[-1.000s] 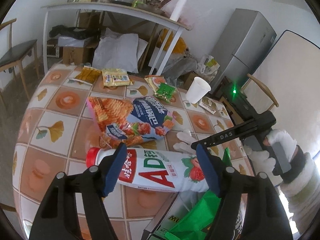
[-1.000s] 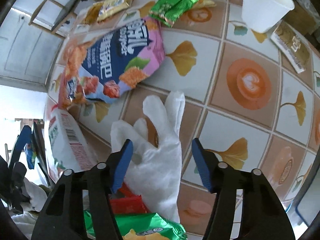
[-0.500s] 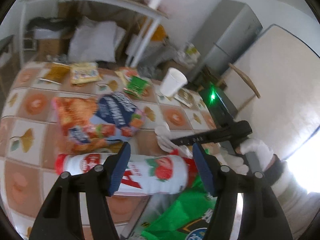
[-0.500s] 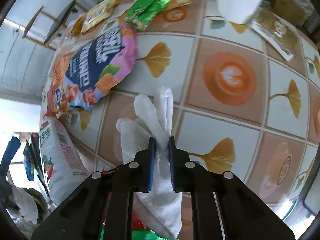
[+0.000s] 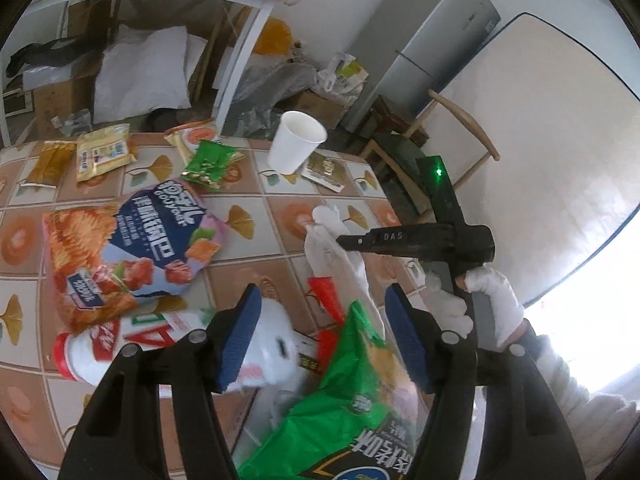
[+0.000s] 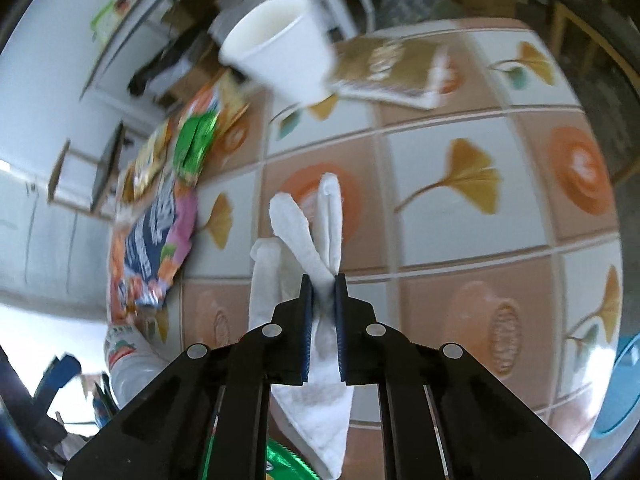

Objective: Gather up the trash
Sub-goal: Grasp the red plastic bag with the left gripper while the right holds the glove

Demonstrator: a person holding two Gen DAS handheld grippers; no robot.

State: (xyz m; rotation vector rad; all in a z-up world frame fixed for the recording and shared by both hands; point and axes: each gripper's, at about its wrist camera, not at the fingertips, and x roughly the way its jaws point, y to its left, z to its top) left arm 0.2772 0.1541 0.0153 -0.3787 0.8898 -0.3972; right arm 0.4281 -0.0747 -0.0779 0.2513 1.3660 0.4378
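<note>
A white cloth glove point(image 6: 288, 216) hangs over the tiled table point(image 6: 460, 240). My right gripper point(image 6: 323, 280) is pinching it between its pads, the jaws still closing. From the left wrist view the right gripper point(image 5: 348, 240) grips the same glove point(image 5: 328, 256), and a gloved hand point(image 5: 488, 300) holds the tool. My left gripper point(image 5: 323, 292) stands open above a green snack bag point(image 5: 352, 400), pressing on nothing. A white drink bottle point(image 5: 120, 340) with a red cap lies crosswise behind the left finger. A big orange and blue snack bag point(image 5: 132, 248) lies mid-table.
At the table's far side stand a white paper cup point(image 5: 296, 144), a small green packet point(image 5: 208, 162), a gold sachet point(image 5: 326, 170) and yellow packets point(image 5: 104, 150). A wooden chair point(image 5: 460, 120) and a grey fridge point(image 5: 432, 28) are beyond. A red wrapper point(image 5: 324, 296) lies near the glove.
My right gripper shut on the glove and pulled it up off the table. My left gripper swung right, so the bottle now sits toward its left finger and the green bag fills the gap.
</note>
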